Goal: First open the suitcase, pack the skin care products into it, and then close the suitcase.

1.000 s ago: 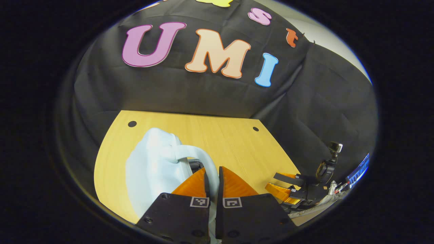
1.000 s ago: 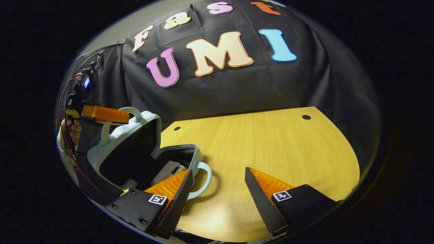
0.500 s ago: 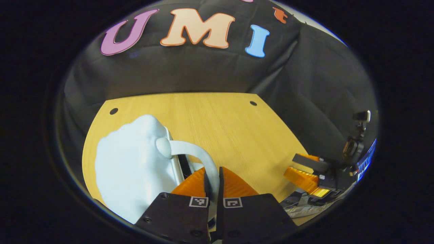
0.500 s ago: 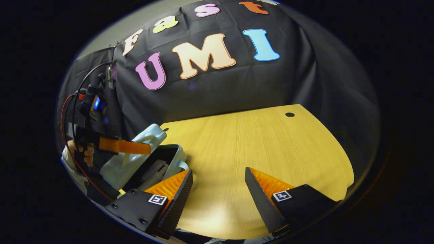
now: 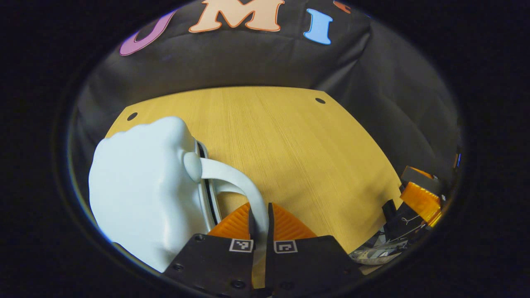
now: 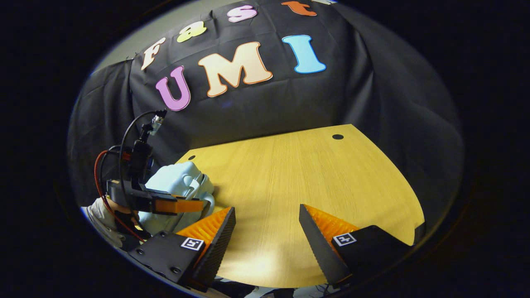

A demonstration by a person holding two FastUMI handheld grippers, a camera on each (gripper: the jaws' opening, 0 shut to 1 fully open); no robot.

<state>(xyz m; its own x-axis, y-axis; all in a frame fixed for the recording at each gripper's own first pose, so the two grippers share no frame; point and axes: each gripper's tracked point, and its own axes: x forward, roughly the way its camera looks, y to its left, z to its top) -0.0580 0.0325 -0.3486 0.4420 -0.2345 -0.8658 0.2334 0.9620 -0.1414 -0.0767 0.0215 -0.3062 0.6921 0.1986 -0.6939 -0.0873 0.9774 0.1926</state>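
Suitcase (image 5: 140, 190): pale blue hard shell, lying on the bench (image 5: 290, 149) at your near-left corner in the left gripper view; lid is down on the base w/ just a thin dark seam showing along the edge; can't tell if it's latched. Your left tool (image 5: 260, 217) is pressed together on the suitcase handle (image 5: 236, 180), both fingers pinching the pale curved strap close to the camera; handle arcs up from the fingers to a round knob on the shell.

In the right gripper view, your right tool (image 6: 265, 225) is spread wide, nothing between the fingers; it hovers over the bench's near edge, apart from the case. Just past its left finger (image 6: 209, 231) you can see the left tool side-on, fingers lying across the front of the suitcase (image 6: 178, 186); a hand (image 6: 101, 209) in a light sleeve grips it, red cable looping up behind.

Further out the bench top is bare light wood, w/ a small dark hole (image 6: 338, 136) near the far-right corner and another (image 6: 191, 157) far-left; black cloth wall (image 6: 256, 107) beyond.

In the left gripper view, the right tool sits at the far right edge, off the bench's near-right corner.
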